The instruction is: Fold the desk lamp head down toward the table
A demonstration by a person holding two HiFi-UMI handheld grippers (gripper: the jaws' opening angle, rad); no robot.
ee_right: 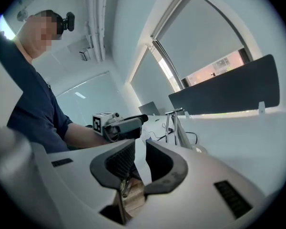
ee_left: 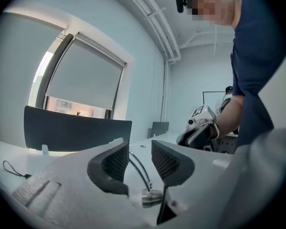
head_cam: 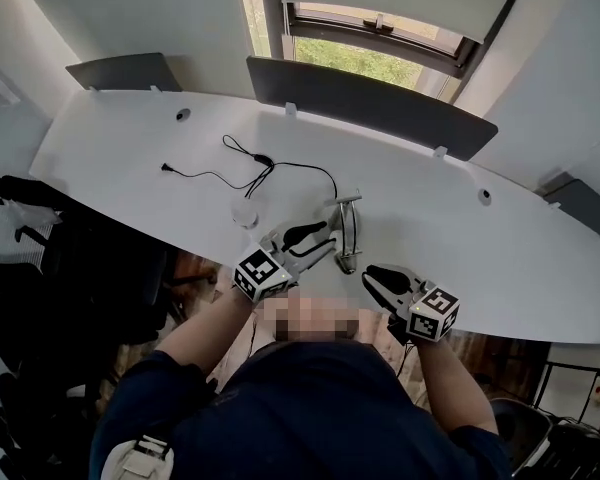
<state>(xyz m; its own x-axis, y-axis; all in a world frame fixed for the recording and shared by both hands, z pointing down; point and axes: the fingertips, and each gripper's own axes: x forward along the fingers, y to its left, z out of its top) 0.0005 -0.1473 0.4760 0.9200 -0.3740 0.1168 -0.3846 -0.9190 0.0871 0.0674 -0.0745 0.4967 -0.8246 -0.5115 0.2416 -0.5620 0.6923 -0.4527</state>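
Desk lamp [head_cam: 346, 230] stands on the tabletop [head_cam: 130, 148] just ahead of the spread, empty left claw [head_cam: 318, 240], the right claw [head_cam: 372, 276] likewise spread beside its base, so an unbraced push might topple it

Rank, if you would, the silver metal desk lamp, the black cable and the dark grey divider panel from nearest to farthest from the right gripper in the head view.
Measured from the right gripper:
1. silver metal desk lamp, just up and left of its tips.
2. black cable, farther up the white table, left of centre.
3. dark grey divider panel, along the table's far edge.
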